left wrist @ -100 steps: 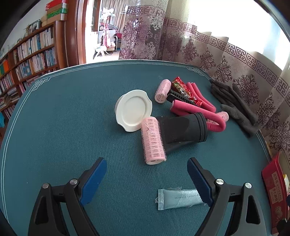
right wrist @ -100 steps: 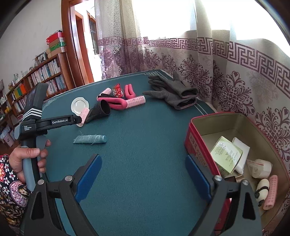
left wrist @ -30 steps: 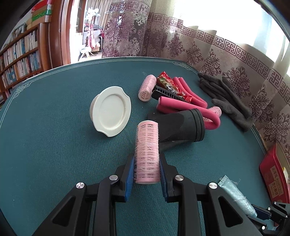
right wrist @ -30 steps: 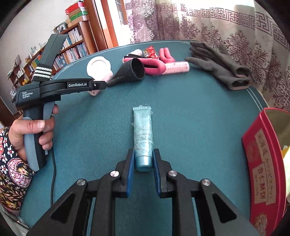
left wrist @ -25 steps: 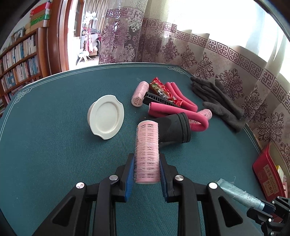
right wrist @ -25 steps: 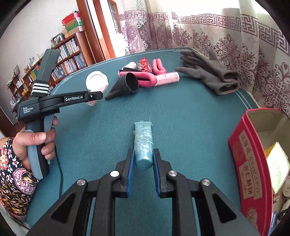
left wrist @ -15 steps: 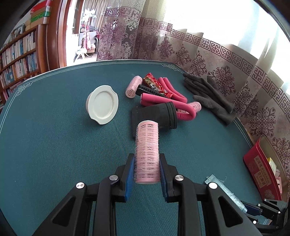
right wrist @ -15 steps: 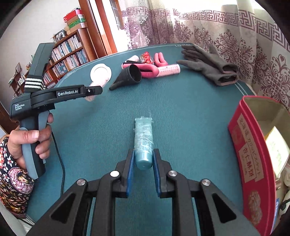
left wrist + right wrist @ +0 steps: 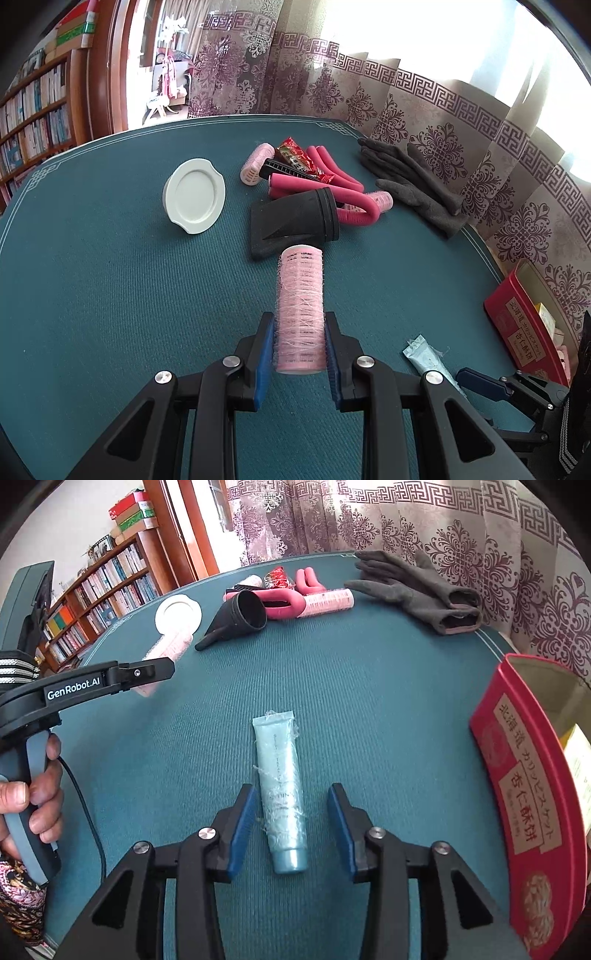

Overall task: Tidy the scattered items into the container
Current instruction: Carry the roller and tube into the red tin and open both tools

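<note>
Pinching one pink roller (image 9: 301, 310), the left hand-held gripper (image 9: 300, 354) — right hand-held gripper (image 9: 291, 827) opening around one tube (image 9: 281, 794).

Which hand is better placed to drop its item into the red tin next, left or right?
Left. The left gripper is clamped on the pink roller, ready to carry. The right gripper sits nearer the red tin, but its jaws are opening and the blue tube lies loose between them.

pale blue tube (image 9: 281, 795) flat on green cloth; pink hair roller (image 9: 301, 311) aloft; red tin (image 9: 524, 805) open
</note>
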A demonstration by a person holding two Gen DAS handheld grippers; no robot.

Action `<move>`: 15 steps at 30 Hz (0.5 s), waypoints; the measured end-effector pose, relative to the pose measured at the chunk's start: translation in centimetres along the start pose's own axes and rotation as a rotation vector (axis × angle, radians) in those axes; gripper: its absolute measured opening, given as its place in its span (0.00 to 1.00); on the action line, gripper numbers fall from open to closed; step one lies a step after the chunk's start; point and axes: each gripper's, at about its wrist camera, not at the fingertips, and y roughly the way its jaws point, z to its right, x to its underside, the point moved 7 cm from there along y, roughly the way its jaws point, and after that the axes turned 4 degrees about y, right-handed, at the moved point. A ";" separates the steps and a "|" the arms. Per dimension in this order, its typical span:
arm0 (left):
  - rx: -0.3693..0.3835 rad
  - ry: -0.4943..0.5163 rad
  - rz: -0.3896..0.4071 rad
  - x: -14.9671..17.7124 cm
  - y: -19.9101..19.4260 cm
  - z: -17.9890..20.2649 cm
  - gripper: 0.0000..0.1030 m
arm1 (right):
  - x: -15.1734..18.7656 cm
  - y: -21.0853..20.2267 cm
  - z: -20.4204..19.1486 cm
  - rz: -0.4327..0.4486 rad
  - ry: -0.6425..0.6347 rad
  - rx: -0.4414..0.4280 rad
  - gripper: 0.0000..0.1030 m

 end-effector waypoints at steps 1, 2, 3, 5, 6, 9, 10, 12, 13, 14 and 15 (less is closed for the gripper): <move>0.001 0.002 0.000 0.0 0.0 0.1 0.26 | -0.2 0.3 -0.2 0.002 -0.015 0.012 0.43; 0.003 0.004 0.001 0.0 -0.1 0.2 0.26 | -0.4 0.6 -0.4 0.007 -0.031 0.026 0.43; 0.004 0.005 0.002 0.0 -0.2 0.3 0.26 | -0.5 0.8 -0.6 0.008 -0.048 0.044 0.42; 0.007 0.007 0.005 0.0 -0.4 0.4 0.26 | -0.6 0.9 -1.0 0.011 -0.077 0.071 0.32; 0.008 0.009 0.007 0.0 -0.5 0.5 0.26 | -0.5 0.8 -1.2 0.011 -0.084 0.068 0.25; 0.010 0.011 0.009 0.0 -0.7 0.6 0.26 | -0.2 0.2 -1.3 0.013 -0.072 0.050 0.25; 0.011 0.012 0.009 0.0 -0.8 0.7 0.26 | -0.2 -0.2 -1.2 0.021 -0.064 0.045 0.25; 0.012 0.017 0.009 0.0 -0.8 1.0 0.26 | -0.3 -1.6 -1.0 0.052 -0.047 0.034 0.25; 0.013 0.019 0.009 0.0 -0.9 1.1 0.26 | -0.5 -2.4 -0.8 0.072 -0.037 0.031 0.25; 0.015 0.023 0.010 0.0 -1.0 1.3 0.26 | -0.7 -3.2 -0.6 0.093 -0.026 0.029 0.25; 0.017 0.027 0.012 -0.1 -1.1 1.6 0.26 | -1.0 -4.2 -0.3 0.113 -0.014 0.027 0.25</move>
